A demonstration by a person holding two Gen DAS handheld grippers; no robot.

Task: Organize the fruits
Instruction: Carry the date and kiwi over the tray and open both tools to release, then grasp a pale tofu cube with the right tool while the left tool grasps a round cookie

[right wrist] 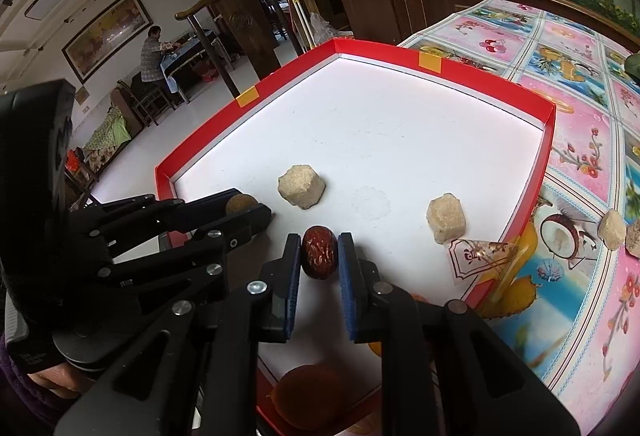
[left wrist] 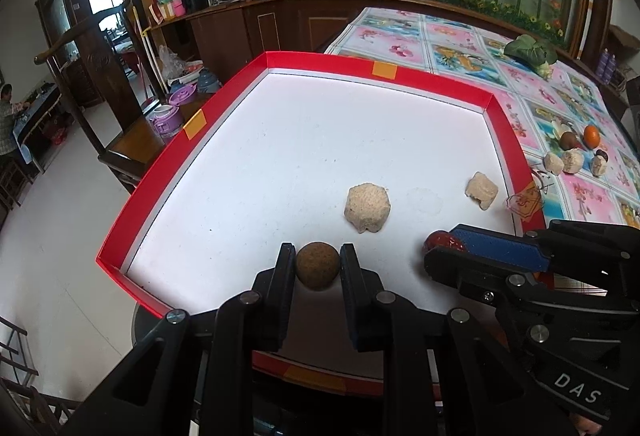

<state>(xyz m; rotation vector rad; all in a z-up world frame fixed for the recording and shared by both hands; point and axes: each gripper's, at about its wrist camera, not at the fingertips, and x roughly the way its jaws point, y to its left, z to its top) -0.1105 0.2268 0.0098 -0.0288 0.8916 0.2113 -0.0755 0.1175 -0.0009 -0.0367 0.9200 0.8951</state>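
Observation:
A red-walled tray [left wrist: 508,123] [right wrist: 546,151] with a white floor lies on the table. My left gripper [left wrist: 318,256] [right wrist: 256,209] is shut on a round brown fruit [left wrist: 318,266] [right wrist: 241,203] over the tray's near left part. Beside it, my right gripper [right wrist: 319,242] [left wrist: 444,250] is shut on a dark red wrinkled date [right wrist: 319,252] [left wrist: 439,240] low over the tray floor. Two beige lumpy pieces [left wrist: 367,207] [left wrist: 481,190] [right wrist: 302,185] [right wrist: 446,218] rest on the tray floor beyond the grippers.
Right of the tray, on the flowered tablecloth [left wrist: 460,47], lie more beige lumps [left wrist: 573,159], a brown fruit [left wrist: 568,140] and an orange [left wrist: 591,135]. Green leaves [left wrist: 530,49] lie farther back. A wooden chair [left wrist: 100,47] and a cabinet stand beyond the table's left edge.

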